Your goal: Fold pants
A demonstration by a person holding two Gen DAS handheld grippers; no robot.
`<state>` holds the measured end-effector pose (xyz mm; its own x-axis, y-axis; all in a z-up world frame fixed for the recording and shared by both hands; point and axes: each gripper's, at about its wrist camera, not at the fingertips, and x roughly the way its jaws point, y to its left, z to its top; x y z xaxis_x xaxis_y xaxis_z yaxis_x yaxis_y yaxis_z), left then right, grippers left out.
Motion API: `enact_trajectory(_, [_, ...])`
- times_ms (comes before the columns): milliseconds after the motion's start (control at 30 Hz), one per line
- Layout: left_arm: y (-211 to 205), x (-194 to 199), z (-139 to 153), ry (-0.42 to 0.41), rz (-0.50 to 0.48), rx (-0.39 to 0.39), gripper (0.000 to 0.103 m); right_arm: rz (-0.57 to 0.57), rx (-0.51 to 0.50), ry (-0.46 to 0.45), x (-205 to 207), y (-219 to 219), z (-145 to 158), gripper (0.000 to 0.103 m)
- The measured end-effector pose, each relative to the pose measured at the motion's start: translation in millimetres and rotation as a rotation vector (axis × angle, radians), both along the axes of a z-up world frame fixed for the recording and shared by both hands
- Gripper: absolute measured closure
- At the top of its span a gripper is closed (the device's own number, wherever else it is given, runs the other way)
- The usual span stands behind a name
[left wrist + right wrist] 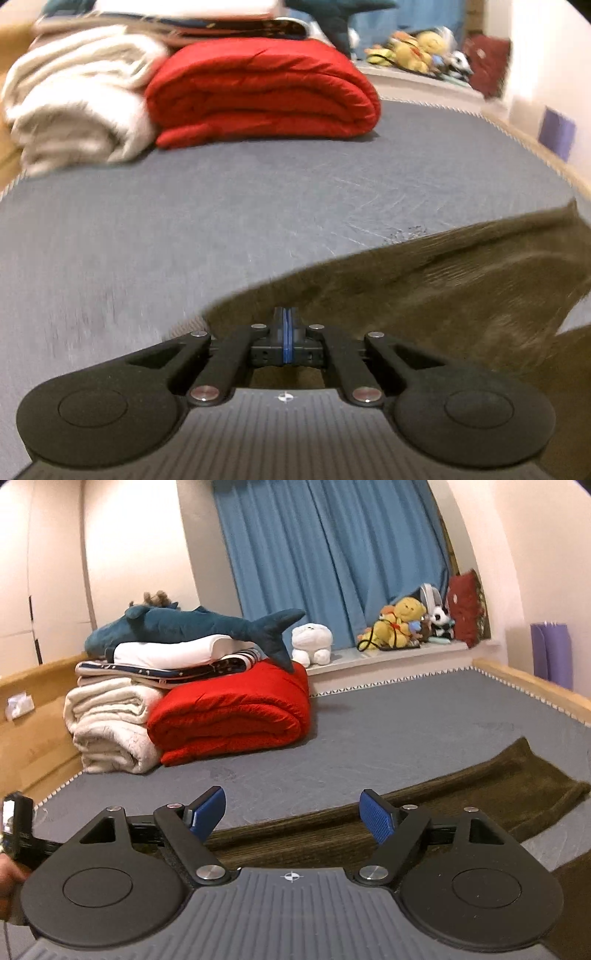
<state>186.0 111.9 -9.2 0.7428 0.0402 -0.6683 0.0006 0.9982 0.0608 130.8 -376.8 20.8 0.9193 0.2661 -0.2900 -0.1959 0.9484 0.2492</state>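
Dark brown pants [424, 295] lie on the grey mattress [184, 229], reaching from the bottom middle to the right edge in the left wrist view. My left gripper [287, 323] is shut, its blue pads pinched on the near edge of the pants, which look lifted and pulled taut. In the right wrist view the pants [480, 794] lie flat as a long strip across the mattress [369, 731]. My right gripper [293, 814] is open and empty just above the near part of the pants.
A folded red quilt [232, 716] and a rolled white blanket [107, 723] stand at the back left with a plush shark [184, 627] on top. Wooden bed rails [532, 686] run along the sides. Soft toys [402, 624] sit on the sill below blue curtains.
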Motion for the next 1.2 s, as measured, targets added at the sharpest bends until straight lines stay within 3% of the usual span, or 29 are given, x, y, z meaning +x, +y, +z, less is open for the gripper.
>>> enact_trajectory(67, [5,17,0,-0.003,-0.051,0.013,0.099,0.002,0.009,0.014,2,-3,0,0.022])
enact_trajectory(133, [8,34,-1,0.006,-0.091,0.037,0.085,-0.004,0.017,0.019,3,-8,1,0.022])
enact_trajectory(200, [7,52,-4,0.014,-0.120,0.073,0.062,-0.015,0.018,0.024,5,-14,1,0.022])
enact_trajectory(400, [-6,93,-27,0.126,-0.272,0.085,0.049,-0.063,0.052,0.074,13,-32,-4,0.021])
enact_trajectory(500, [-14,104,-43,0.158,-0.298,0.153,0.049,-0.079,0.066,0.097,15,-38,-7,0.021])
enact_trajectory(567, [-13,109,-51,0.177,-0.293,0.140,0.049,-0.089,0.062,0.100,15,-40,-8,0.021])
enact_trajectory(633, [-14,109,-56,0.182,-0.291,0.136,0.063,-0.094,0.056,0.097,13,-42,-8,0.021])
enact_trajectory(700, [-21,104,-57,0.178,-0.302,0.161,0.095,-0.103,0.047,0.091,11,-43,-7,0.021])
enact_trajectory(833, [-33,74,-39,0.121,-0.340,0.211,0.096,-0.125,0.039,0.081,8,-46,-4,0.021])
enact_trajectory(933, [-40,37,-11,0.049,-0.350,0.188,0.097,-0.144,0.042,0.069,4,-50,-1,0.021])
enact_trajectory(1100, [-65,-58,33,-0.053,-0.392,0.180,0.097,-0.181,0.061,0.050,-3,-55,1,0.021])
enact_trajectory(1200, [-84,-121,42,-0.080,-0.417,0.183,0.098,-0.214,0.081,0.042,-7,-61,-3,0.021])
